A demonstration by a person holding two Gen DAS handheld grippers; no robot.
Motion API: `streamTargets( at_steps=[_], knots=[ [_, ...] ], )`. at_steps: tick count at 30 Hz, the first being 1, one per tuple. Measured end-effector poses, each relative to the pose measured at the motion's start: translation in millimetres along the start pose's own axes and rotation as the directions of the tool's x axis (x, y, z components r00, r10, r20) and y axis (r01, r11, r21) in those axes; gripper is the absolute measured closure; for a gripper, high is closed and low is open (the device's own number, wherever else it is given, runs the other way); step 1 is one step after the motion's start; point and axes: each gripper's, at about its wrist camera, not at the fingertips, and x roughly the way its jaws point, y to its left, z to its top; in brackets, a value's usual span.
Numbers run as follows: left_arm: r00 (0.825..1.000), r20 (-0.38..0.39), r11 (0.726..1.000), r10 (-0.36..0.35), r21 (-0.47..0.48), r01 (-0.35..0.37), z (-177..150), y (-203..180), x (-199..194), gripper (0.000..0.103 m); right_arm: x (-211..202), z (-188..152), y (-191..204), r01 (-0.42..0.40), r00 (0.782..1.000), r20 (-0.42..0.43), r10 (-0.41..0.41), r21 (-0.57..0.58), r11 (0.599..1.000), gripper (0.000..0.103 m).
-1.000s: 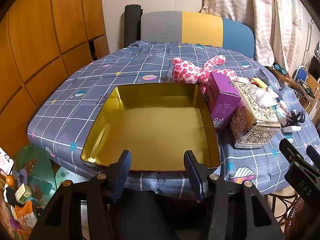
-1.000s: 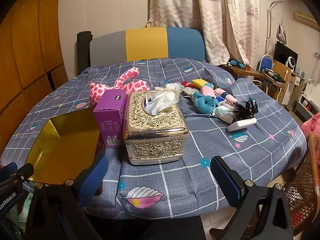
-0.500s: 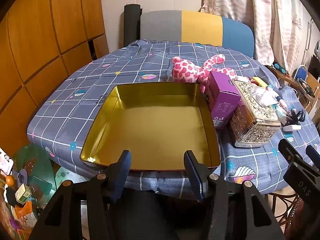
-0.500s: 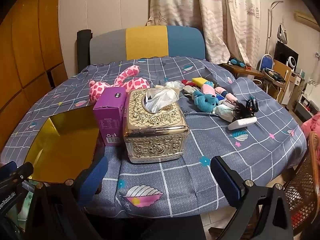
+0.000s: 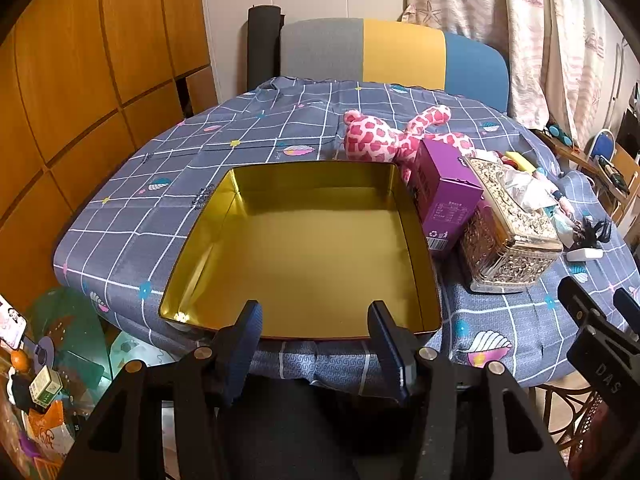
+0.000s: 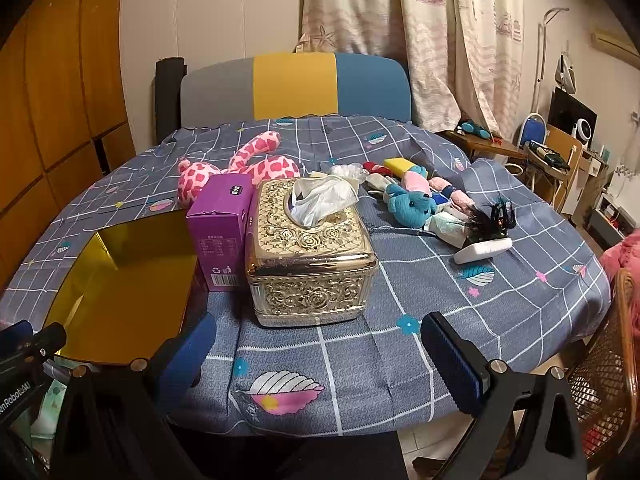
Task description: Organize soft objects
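Observation:
An empty gold tin tray lies on the near left of the round table. A pink spotted plush lies behind it. A blue plush bear and several small soft toys lie in a pile at the right. My left gripper is open and empty at the tray's near rim. My right gripper is wide open and empty, at the table's near edge in front of the tissue box.
A purple carton and a gold ornate tissue box stand right of the tray. A white brush with black hair lies right. A striped chair stands behind the table; wooden cabinets stand left.
Both views have shifted very slightly; the grippers stay open and empty. Nothing on the table has moved.

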Motion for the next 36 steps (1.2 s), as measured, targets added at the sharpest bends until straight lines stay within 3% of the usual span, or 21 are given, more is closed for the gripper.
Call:
streamTargets(
  at_steps=[18, 23, 36],
  knots=[
    [1.000, -0.010, 1.000, -0.004, -0.002, 0.004, 0, 0, 3, 0.048, 1, 0, -2, 0.002, 1.000, -0.003, -0.002, 0.008, 1.000, 0.000],
    [1.000, -0.013, 1.000, -0.004, -0.006, 0.004, 0, 1, 4, 0.048, 1, 0, -8, -0.030, 1.000, 0.006, 0.030, 0.040, 0.999, 0.000],
    [0.999, -0.044, 1.000, 0.014, -0.021, -0.015, 5, 4, 20, 0.048, 10, 4, -17, -0.007, 1.000, 0.025, 0.006, 0.027, 1.000, 0.000]
  ],
)
